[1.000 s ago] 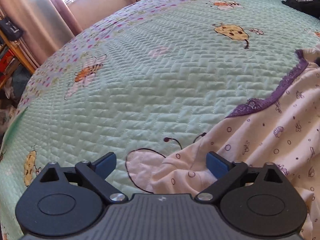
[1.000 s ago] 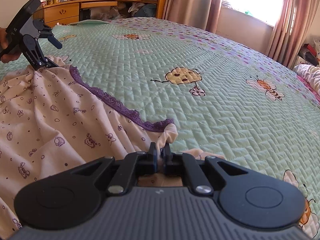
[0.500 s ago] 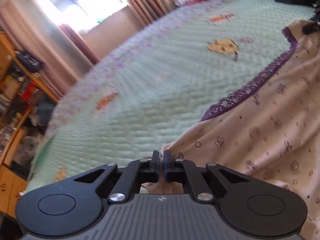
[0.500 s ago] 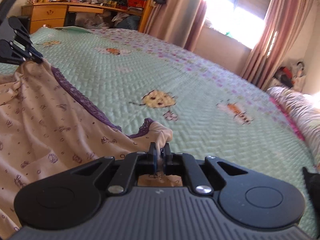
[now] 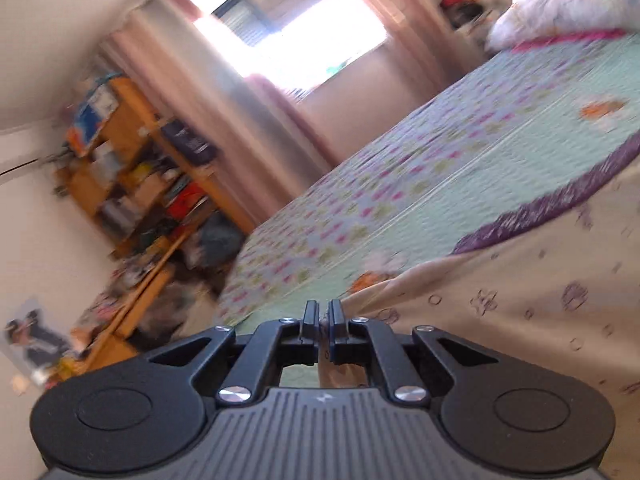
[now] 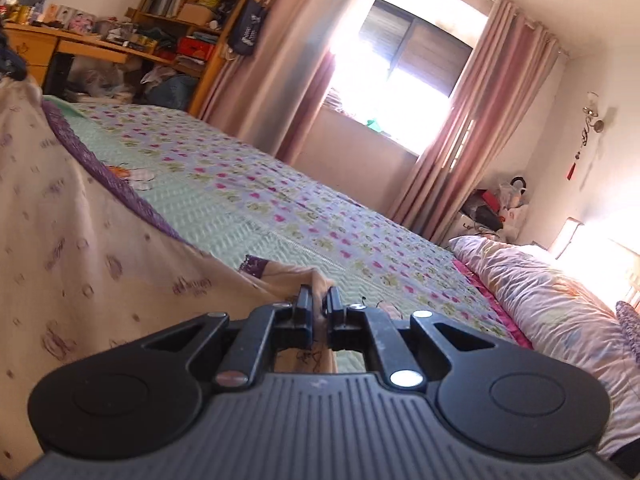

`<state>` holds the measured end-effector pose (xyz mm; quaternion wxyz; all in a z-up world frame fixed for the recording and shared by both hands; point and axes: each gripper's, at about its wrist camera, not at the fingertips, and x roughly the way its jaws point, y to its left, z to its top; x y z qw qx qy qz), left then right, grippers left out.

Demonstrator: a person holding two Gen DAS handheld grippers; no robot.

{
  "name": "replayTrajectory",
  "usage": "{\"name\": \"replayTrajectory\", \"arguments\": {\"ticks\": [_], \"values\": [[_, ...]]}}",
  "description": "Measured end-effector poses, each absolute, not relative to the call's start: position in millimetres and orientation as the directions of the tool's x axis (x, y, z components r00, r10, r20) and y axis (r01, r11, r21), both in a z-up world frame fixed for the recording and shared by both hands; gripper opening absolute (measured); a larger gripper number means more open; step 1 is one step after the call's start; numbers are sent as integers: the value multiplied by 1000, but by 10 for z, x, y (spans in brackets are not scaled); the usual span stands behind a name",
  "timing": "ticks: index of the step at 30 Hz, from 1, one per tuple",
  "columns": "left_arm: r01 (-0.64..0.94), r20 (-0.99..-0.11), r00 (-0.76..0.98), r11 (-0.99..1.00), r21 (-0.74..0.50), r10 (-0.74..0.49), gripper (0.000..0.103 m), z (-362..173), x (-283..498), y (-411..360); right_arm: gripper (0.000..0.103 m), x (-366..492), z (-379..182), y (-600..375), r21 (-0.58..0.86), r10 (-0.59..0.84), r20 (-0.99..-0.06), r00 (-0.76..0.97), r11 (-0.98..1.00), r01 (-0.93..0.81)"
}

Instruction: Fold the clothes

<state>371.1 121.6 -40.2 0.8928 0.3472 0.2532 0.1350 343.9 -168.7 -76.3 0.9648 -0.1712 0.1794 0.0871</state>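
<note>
From my left tool, the garment spreads to the right, over the bedspread, with a corner pinched between the fingers. From my right tool, the same garment stretches away to the left, its near edge clamped. Beyond the bed I see the window and curtains. Shelves stand left of the window; a pillow lies at the bed's right end.

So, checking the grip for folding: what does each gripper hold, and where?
Both hold the cream printed garment with purple lace trim: left gripper and right gripper each pinch a corner.
</note>
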Motion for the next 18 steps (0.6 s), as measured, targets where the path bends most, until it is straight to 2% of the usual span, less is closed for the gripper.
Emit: {"name": "replayTrajectory", "arguments": {"ticks": [2,3,4,5,6,7,10,12,13,17,18], "values": [[-47,-420,808,756,653,413,6,-557,3605,1362,21,3672,-884,-1849,-24,242,-534,810,953,-301],[-36,-452,795,774,632,406,7,-632,3543,1438,20,3687,-963,-1943,91,308,-567,764,945,-313],[-27,-482,780,792,610,398,12,-707,3481,1514,20,3701,-1041,-2037,205,376,-590,715,926,-317],[-17,-513,766,809,587,389,14,-783,3418,1590,21,3655,-1102,-2115,259,401,-596,696,916,-306],[-9,-543,750,826,564,378,15,-858,3356,1665,21,3546,-1145,-2174,250,379,-592,711,926,-284],[-1,-572,734,842,540,367,22,-933,3293,1741,21,3436,-1187,-2234,247,360,-592,721,933,-262],[18,-654,682,886,464,329,24,-1158,3106,1969,22,3087,-1279,-2420,243,313,-603,733,948,-205],[62,-692,671,911,408,264,33,-1184,2844,2063,25,2820,-1296,-2462,233,307,-612,729,951,-204],[85,-711,660,916,393,244,38,-1201,2722,2077,26,2688,-1305,-2467,280,345,-608,715,936,-214],[171,-781,614,946,274,115,46,-1193,2261,2107,55,2172,-1362,-2447,446,485,-587,648,862,-240],[181,-789,608,952,249,91,48,-1175,2145,2102,55,2071,-1417,-2373,458,499,-604,621,855,-242]]}}
